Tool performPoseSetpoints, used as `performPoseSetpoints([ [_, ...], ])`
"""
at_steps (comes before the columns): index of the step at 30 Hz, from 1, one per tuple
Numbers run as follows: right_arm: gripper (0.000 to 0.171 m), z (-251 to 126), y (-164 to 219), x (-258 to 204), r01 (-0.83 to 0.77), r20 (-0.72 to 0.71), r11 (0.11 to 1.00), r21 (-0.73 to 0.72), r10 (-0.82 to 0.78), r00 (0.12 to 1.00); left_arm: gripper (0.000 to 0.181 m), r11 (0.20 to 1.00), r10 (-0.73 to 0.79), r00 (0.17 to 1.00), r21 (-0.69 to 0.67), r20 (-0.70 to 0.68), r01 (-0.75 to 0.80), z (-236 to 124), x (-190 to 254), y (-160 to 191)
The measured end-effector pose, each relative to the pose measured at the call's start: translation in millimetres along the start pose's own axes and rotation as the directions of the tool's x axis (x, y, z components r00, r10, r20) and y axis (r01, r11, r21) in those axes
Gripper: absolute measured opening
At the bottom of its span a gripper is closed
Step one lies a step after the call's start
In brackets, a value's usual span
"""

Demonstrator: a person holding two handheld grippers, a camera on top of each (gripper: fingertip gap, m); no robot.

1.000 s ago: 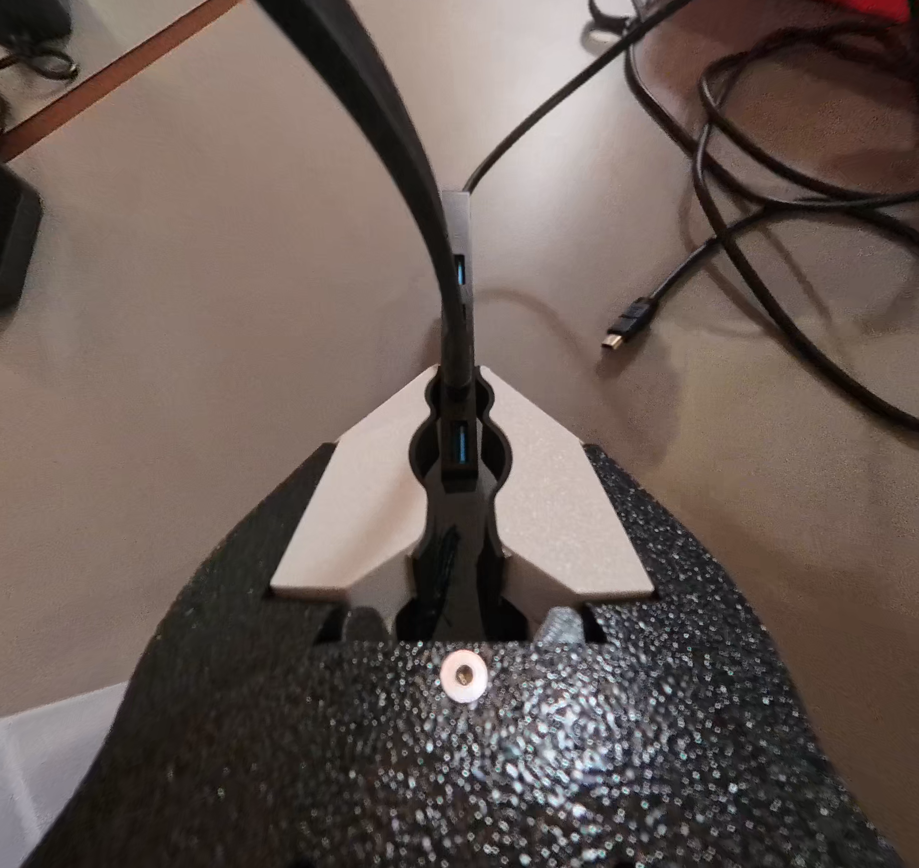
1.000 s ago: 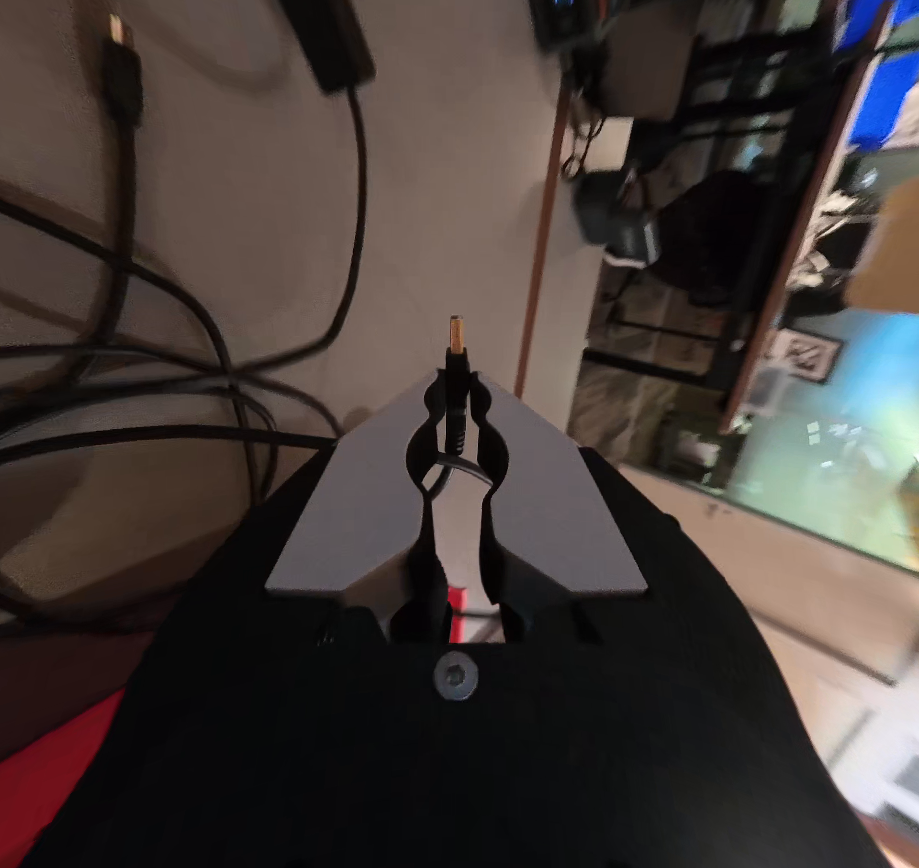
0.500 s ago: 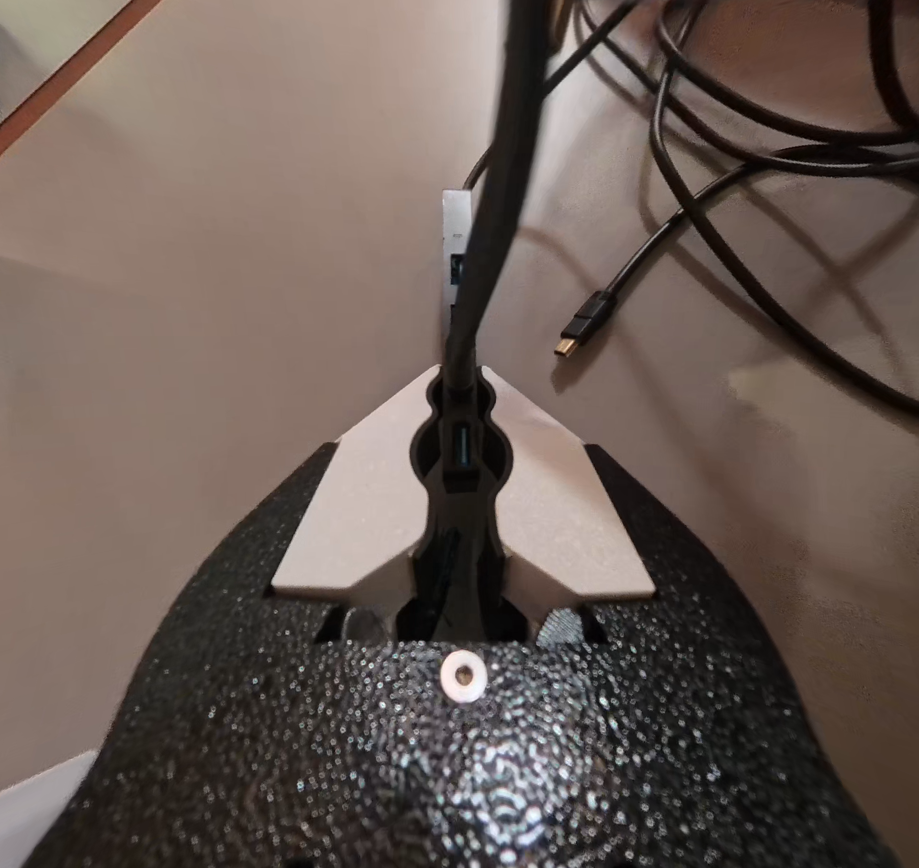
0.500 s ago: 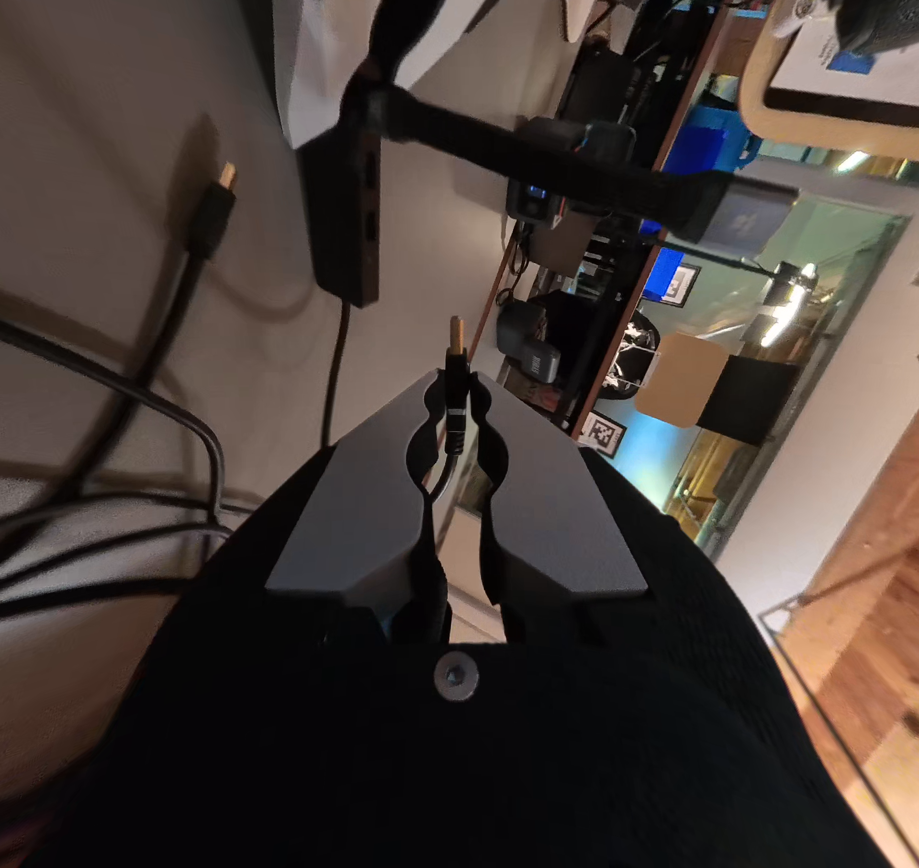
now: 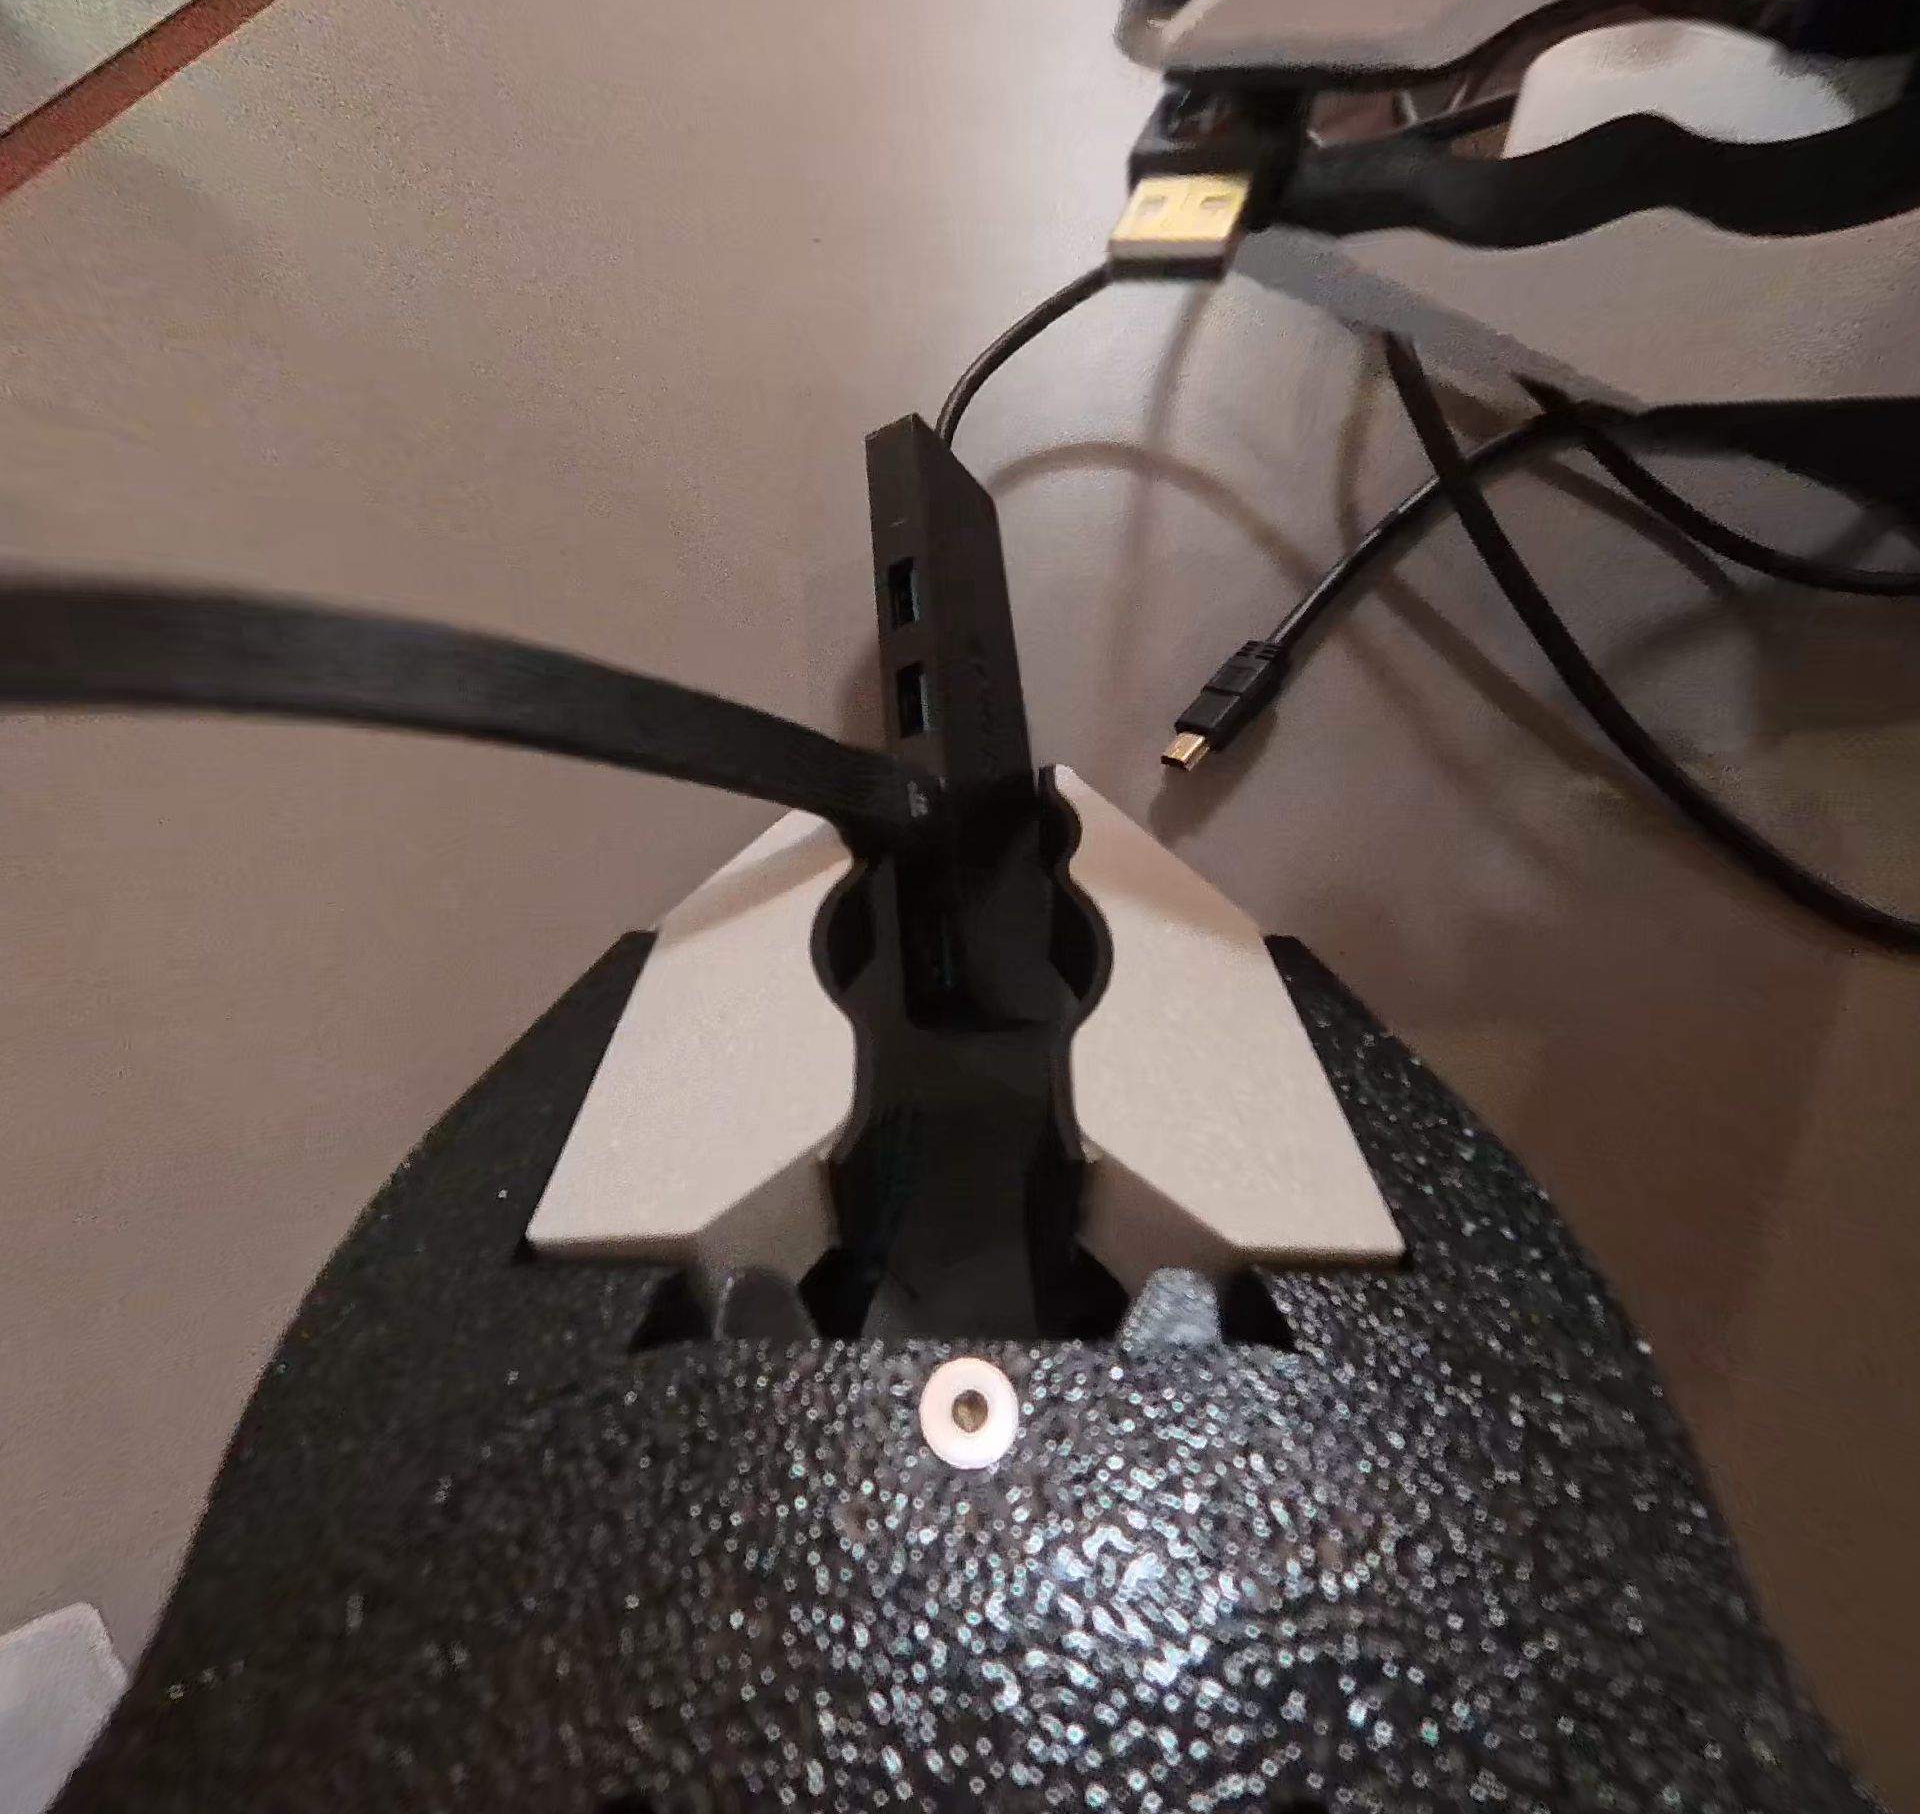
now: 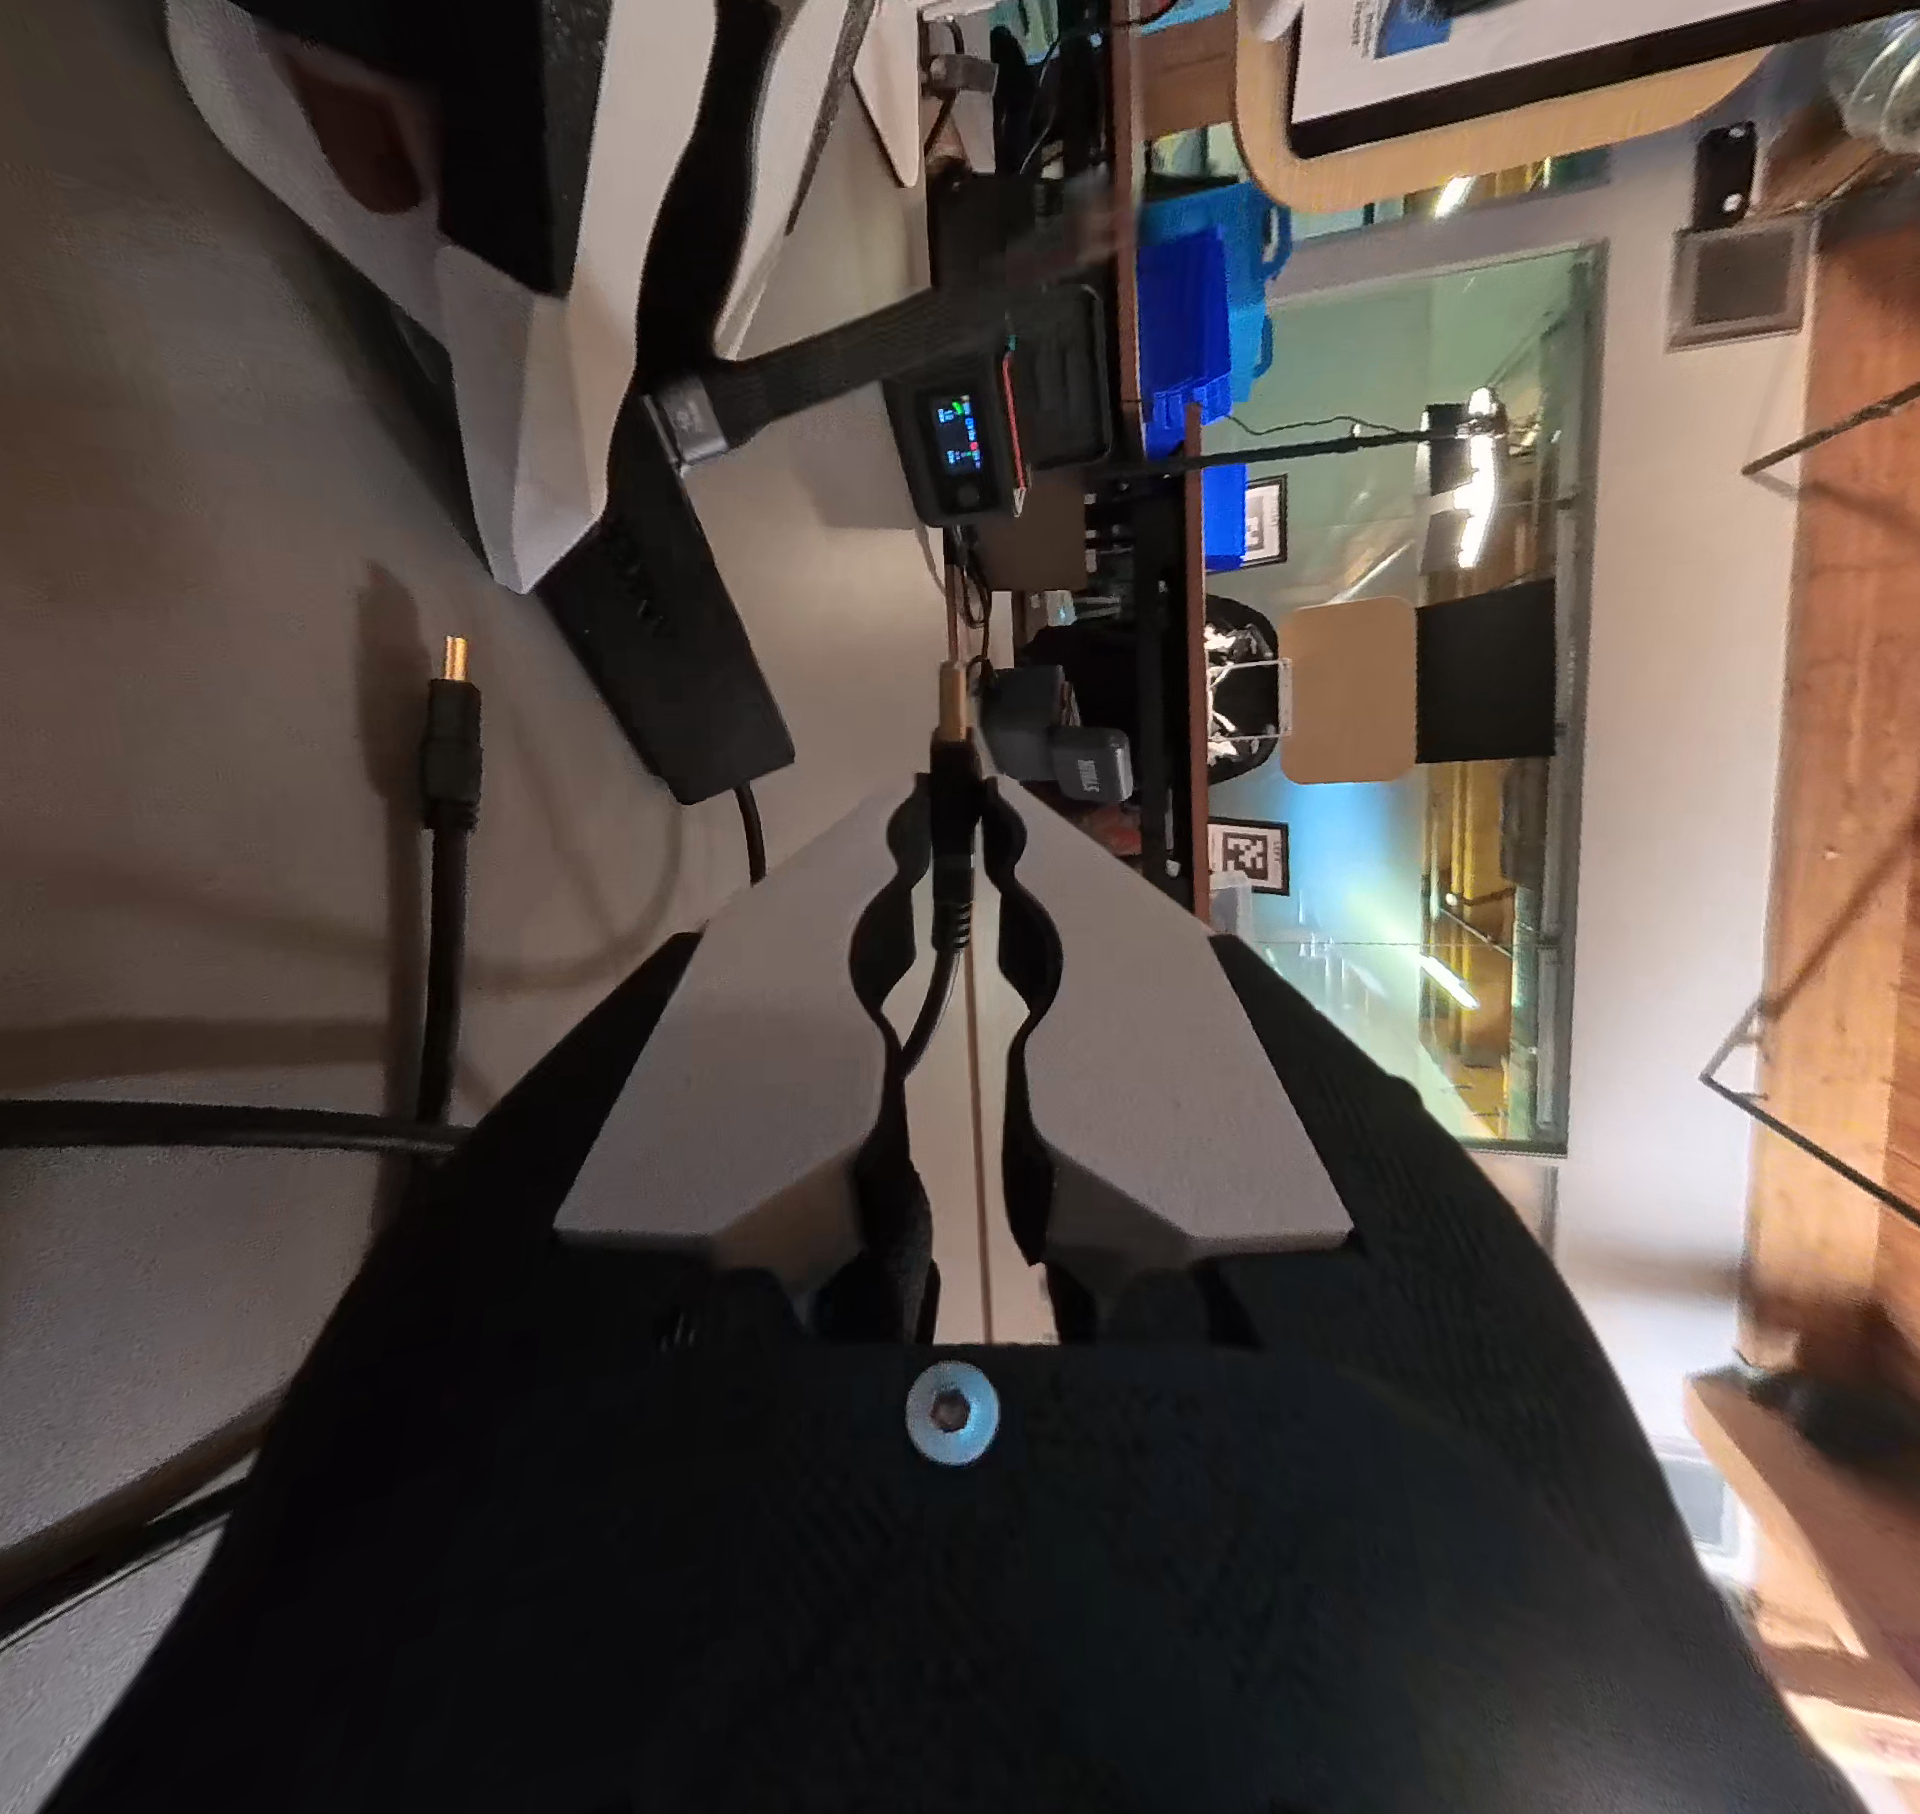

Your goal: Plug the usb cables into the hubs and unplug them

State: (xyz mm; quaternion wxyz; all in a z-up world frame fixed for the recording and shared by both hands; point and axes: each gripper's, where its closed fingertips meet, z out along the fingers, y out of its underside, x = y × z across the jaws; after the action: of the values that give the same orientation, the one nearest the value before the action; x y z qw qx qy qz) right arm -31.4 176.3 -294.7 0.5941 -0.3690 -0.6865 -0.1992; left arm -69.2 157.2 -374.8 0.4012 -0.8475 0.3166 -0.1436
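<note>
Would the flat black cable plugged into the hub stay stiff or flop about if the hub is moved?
The flat black cable will probably flex easily: it hangs from the hub in a curve. Its ribbon shape suggests bending mainly across its flat face. It may tug the hub, held only by the left gripper.

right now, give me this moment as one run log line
left tongs: shut on usb hub | right tongs: shut on usb-a plug | plug: not inserted | flat cable: plugged into hub
</note>
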Motion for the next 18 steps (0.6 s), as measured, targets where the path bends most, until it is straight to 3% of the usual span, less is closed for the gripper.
performPoseSetpoints([
  [6,0.007,-9.4,-8.9,0.7,-0.019,-0.044,0.997,0.077,0.022,0.999,0.041,0.999,0.053,0.998,0.008,0.021,-0.053,-1.9,-2.2,-2.0],
  [12,0.007,-11.2,-15.7,-6.5,-0.05,-0.013,0.991,0.128,0.052,0.999,0.04,0.988,0.133,0.991,0.077,0.012,-0.133,-5.1,6.0,-14.0],
  [18,0.007,-8.2,-15.9,-18.7,-0.106,0.072,0.985,0.138,0.097,0.993,0.038,0.999,-0.044,0.999,-0.015,-0.021,0.043,-3.6,-2.7,2.7],
])
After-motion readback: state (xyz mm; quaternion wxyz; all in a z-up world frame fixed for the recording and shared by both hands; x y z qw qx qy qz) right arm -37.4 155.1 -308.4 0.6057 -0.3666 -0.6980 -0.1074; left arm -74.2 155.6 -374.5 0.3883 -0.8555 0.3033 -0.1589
